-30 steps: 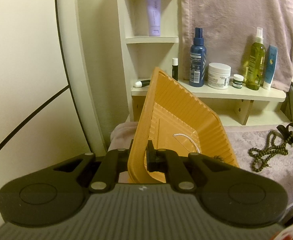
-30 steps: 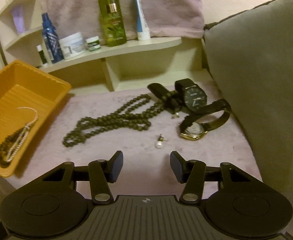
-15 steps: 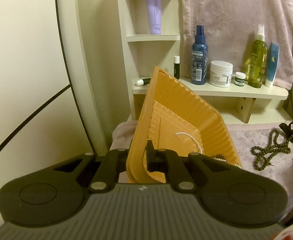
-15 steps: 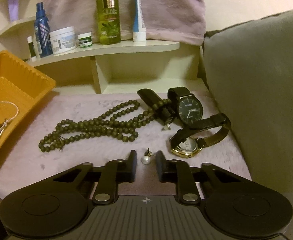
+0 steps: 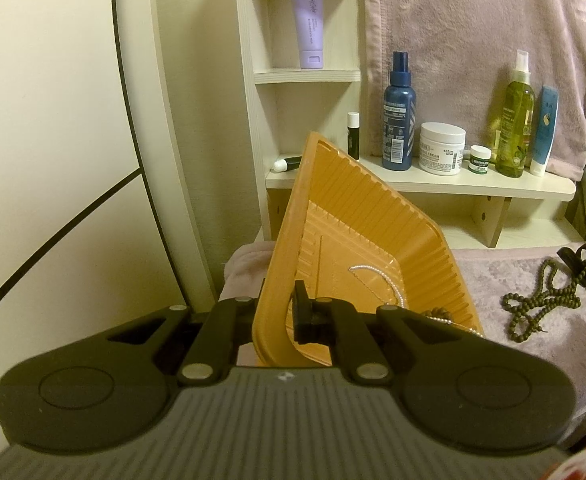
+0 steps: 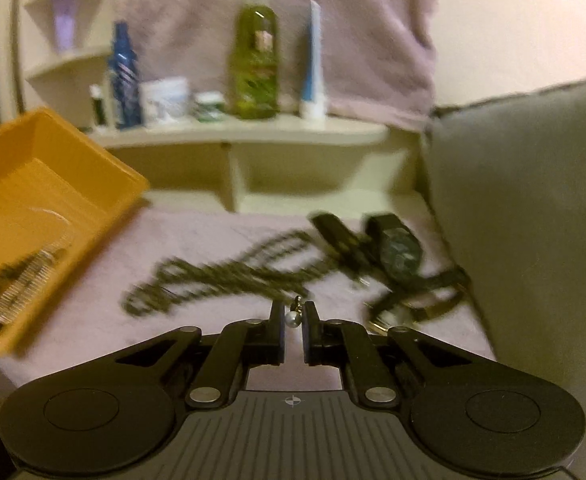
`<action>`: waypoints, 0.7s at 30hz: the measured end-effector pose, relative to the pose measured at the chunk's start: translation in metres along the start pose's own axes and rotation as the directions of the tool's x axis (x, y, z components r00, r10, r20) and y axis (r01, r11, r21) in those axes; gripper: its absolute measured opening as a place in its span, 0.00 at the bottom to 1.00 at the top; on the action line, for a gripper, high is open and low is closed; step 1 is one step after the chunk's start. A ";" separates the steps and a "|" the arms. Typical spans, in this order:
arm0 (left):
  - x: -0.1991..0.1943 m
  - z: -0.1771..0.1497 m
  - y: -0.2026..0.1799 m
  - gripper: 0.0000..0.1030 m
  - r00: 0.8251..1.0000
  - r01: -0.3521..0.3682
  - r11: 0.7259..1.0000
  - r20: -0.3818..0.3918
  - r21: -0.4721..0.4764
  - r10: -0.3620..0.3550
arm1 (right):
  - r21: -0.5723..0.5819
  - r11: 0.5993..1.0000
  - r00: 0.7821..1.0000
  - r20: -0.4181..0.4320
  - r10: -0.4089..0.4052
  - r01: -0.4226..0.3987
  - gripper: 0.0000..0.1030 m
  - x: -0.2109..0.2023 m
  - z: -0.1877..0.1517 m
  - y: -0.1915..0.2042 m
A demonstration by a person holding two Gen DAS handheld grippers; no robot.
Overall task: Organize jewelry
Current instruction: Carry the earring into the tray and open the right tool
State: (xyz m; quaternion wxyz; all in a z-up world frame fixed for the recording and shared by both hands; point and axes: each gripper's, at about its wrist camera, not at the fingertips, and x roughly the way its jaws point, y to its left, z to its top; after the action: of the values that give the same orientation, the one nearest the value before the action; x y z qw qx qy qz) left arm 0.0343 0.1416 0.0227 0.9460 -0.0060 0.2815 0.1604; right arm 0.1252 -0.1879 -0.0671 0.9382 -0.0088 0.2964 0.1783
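My left gripper is shut on the near rim of the orange tray, which it holds tilted; a thin silver chain and dark beads lie inside. In the right wrist view my right gripper is shut on a small pearl earring, lifted just above the lilac cloth. Behind it lie a dark bead necklace and two black-strapped watches, all blurred. The orange tray sits at the left there, and the bead necklace shows at the right of the left wrist view.
A cream shelf behind carries a blue spray bottle, a white jar, a green bottle and a blue tube. A lilac towel hangs above. A grey cushion bounds the right side.
My right gripper closed from open onto the pearl earring, then lifted it off the cloth and rolled slightly. The left gripper and the tray have stayed put.
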 end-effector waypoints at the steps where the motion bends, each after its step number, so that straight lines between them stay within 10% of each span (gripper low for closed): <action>1: 0.000 0.000 0.000 0.07 1.000 0.000 1.000 0.000 0.000 0.000 | 0.000 1.000 1.000 0.006 0.026 -0.026 0.08 -0.002 0.005 0.005; 11: 0.000 0.000 0.001 0.07 1.000 0.007 1.000 0.003 -0.010 -0.007 | -0.057 0.927 0.928 -0.008 0.372 -0.372 0.08 -0.002 0.044 0.093; 21: 0.000 0.000 0.001 0.07 1.000 0.013 1.000 0.010 -0.016 -0.013 | -0.070 0.885 0.887 -0.061 0.457 -0.460 0.08 0.020 0.043 0.135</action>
State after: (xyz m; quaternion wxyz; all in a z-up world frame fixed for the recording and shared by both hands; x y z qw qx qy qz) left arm 0.0345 0.1430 0.0230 0.9484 -0.0146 0.2755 0.1566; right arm 0.1183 -0.0498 -0.0311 0.8618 0.0188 0.3024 0.4068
